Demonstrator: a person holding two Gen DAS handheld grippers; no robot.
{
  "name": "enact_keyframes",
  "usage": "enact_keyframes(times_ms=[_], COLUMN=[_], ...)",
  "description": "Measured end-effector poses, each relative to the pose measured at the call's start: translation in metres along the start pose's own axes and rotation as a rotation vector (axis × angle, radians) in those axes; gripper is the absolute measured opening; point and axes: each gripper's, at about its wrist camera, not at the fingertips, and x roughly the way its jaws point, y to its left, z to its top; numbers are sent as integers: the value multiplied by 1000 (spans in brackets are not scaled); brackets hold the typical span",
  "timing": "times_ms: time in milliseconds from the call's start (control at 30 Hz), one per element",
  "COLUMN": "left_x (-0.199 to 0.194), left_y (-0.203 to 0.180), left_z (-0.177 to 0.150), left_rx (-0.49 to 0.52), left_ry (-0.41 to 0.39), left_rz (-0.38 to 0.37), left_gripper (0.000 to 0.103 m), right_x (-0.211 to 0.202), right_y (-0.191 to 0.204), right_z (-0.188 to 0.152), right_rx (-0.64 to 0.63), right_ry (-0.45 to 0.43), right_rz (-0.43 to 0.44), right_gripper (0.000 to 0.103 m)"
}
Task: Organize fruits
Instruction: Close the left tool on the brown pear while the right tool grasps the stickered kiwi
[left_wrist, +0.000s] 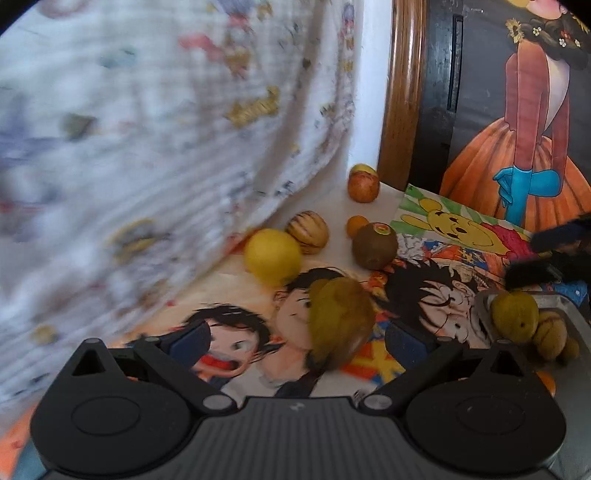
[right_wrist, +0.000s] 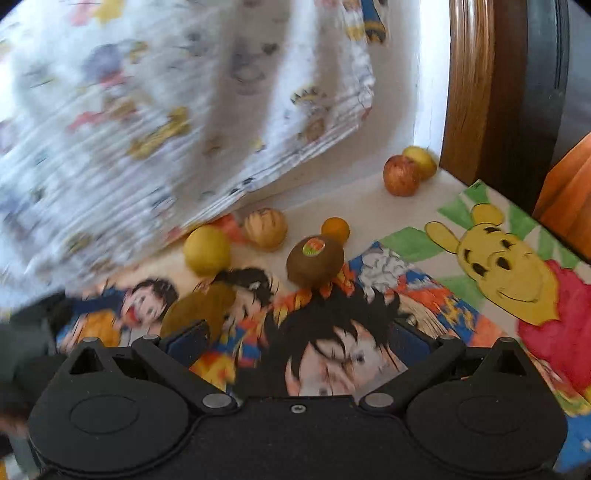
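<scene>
A blurred brown-green kiwi (left_wrist: 341, 321) lies between the wide-apart fingers of my open left gripper (left_wrist: 299, 343), touching neither pad. In the right wrist view the same kiwi (right_wrist: 199, 312) is just ahead of the left finger of my open right gripper (right_wrist: 295, 343), which holds nothing. Farther out on the cartoon-printed table cover are a stickered kiwi (left_wrist: 375, 245) (right_wrist: 316, 260), a lemon (left_wrist: 273, 256) (right_wrist: 207, 251), a striped melon-like fruit (left_wrist: 308, 230) (right_wrist: 266, 229), a small orange (left_wrist: 356, 225) (right_wrist: 335, 229) and a red apple (left_wrist: 364, 184) (right_wrist: 400, 175).
A metal tray (left_wrist: 554, 297) at the right holds a green fruit (left_wrist: 515, 315) and brownish ones (left_wrist: 550, 334). A printed curtain (left_wrist: 166, 129) hangs over the left side. A wooden frame (left_wrist: 400, 92) stands behind the apple. A yellow fruit (right_wrist: 421, 158) sits behind the apple.
</scene>
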Motion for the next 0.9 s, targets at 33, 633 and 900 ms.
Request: enact_keyframes(times_ms=[33,633,900], left_x=[7,54,55], left_y=[-3,-1,-5], left_z=[0,-7,-8], left_rx=[-4,-104,-82], left_ry=[6,39,41], left_rz=[-9,-82,-97], left_gripper=[103,83,67], right_x=[10,93,100], right_y=[-2,-19,-18], right_z=[5,7,12], right_rx=[6,98,89], right_ry=[5,-71,-111], right_rz=[6,77,69], right_gripper=[101,93,93])
